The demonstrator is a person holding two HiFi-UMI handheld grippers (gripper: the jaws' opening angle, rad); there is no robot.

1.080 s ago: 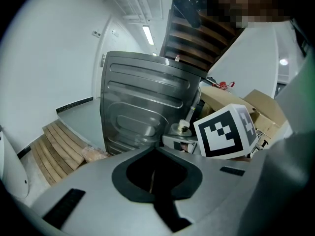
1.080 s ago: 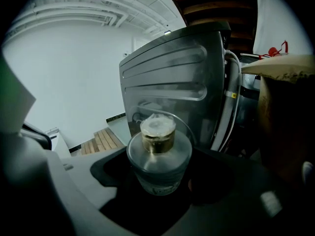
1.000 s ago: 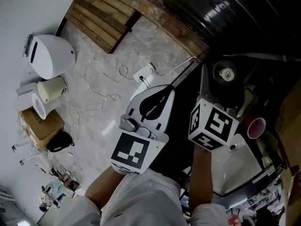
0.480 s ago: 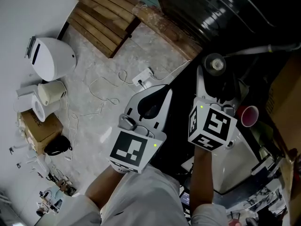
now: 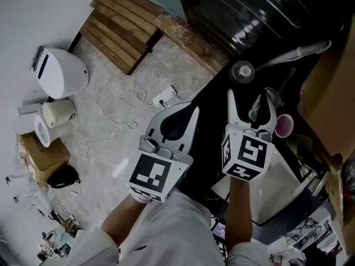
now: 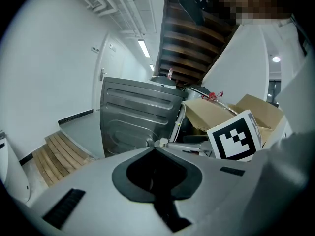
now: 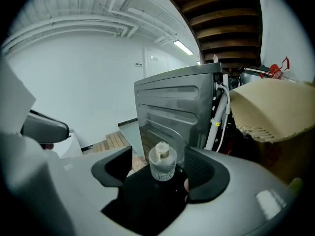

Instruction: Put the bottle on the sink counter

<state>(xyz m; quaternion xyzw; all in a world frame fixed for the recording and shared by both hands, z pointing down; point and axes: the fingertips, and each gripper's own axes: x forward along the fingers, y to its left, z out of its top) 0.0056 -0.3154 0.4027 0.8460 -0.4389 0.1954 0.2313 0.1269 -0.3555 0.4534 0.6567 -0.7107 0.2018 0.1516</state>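
A small clear bottle (image 5: 242, 71) with a pale cap stands upright on the black counter (image 5: 212, 140), next to the grey metal appliance (image 5: 244, 13). My right gripper (image 5: 249, 97) is open just behind it. In the right gripper view the bottle (image 7: 162, 165) sits between the two spread jaws of the right gripper (image 7: 156, 178), with a gap on each side. My left gripper (image 5: 192, 111) hangs over the counter's left edge, shut and empty; in its own view the left gripper (image 6: 155, 144) has its jaws meeting at the tip.
A pink cup (image 5: 284, 126) and a cardboard box (image 5: 327, 87) sit right of the right gripper. A white rod (image 5: 294, 53) lies beyond the bottle. On the floor at left are a wooden pallet (image 5: 125, 26), a white device (image 5: 61, 73), a power strip (image 5: 166, 96) and loose cables.
The right gripper's jaws have spread and drawn back from the bottle, which now stands free beyond the fingertips. The left gripper has stayed shut and barely moved.
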